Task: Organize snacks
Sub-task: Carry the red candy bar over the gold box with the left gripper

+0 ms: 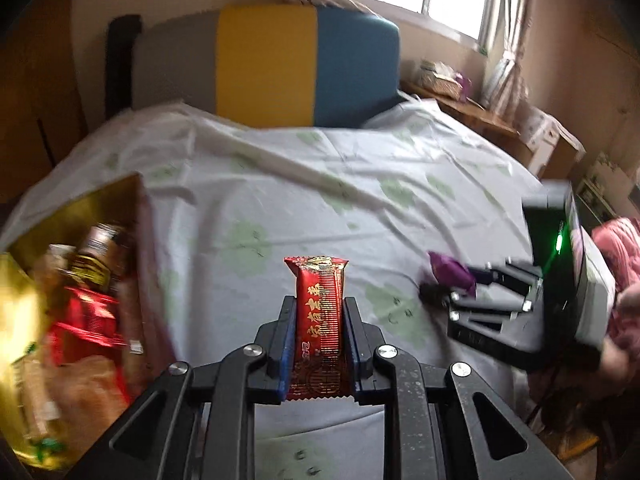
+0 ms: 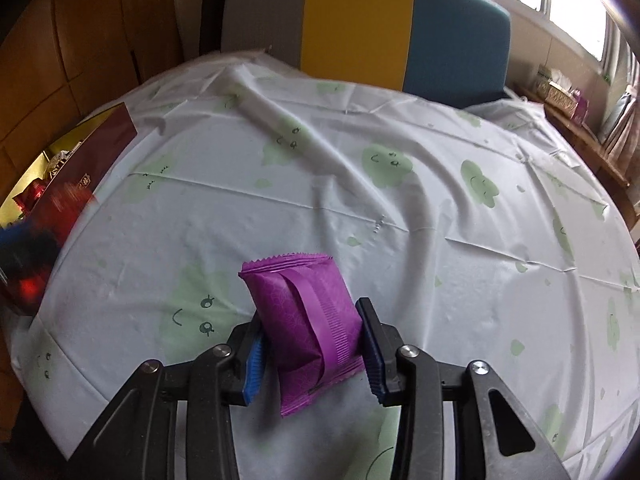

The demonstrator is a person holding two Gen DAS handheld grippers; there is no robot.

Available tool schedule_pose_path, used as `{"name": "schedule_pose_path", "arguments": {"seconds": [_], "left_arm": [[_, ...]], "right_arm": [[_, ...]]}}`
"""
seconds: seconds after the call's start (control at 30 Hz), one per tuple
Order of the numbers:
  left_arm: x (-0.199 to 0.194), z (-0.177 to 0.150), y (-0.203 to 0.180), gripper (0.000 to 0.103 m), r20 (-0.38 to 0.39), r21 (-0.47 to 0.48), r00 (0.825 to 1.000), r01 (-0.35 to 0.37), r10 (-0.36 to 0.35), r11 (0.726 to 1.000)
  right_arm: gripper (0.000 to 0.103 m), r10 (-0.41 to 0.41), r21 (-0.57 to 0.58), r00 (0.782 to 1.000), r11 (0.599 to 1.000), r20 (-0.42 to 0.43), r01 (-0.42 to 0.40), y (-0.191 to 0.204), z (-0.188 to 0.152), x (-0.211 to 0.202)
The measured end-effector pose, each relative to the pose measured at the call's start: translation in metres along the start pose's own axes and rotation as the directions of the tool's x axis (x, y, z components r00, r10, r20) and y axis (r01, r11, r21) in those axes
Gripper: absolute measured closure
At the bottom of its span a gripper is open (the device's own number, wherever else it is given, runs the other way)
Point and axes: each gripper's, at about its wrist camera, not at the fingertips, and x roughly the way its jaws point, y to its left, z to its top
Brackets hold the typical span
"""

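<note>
The left gripper is clenched on a red foil snack packet with gold lettering, held upright above the pale green-patterned sheet — right of the gold-lined snack box. The right gripper clasps a purple foil snack pouch over the same sheet.

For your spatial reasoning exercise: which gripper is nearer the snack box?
Left. The left gripper, holding a red snack, is right beside the box; the right gripper, holding a purple snack, is farther across the bed.
</note>
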Motion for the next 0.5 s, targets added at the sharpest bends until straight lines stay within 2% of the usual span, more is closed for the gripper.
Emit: {"name": "schedule_pose_path", "arguments": {"seconds": [0.2, 0.5], "left_arm": [[-0.035, 0.010, 0.023, 0.081, 0.073, -0.060, 0.993, -0.090, 0.094, 0.994], [-0.065, 0.008, 0.059, 0.081, 0.093, -0.138, 0.976, -0.183, 0.196, 0.973]], "right_arm": [[0.062, -0.020, 0.003, 0.999, 1.000, 0.042, 0.020, 0.002, -0.005, -0.002], [0.062, -0.022, 0.008, 0.998, 1.000, 0.057, 0.022, 0.002, -0.008, -0.003]]}}
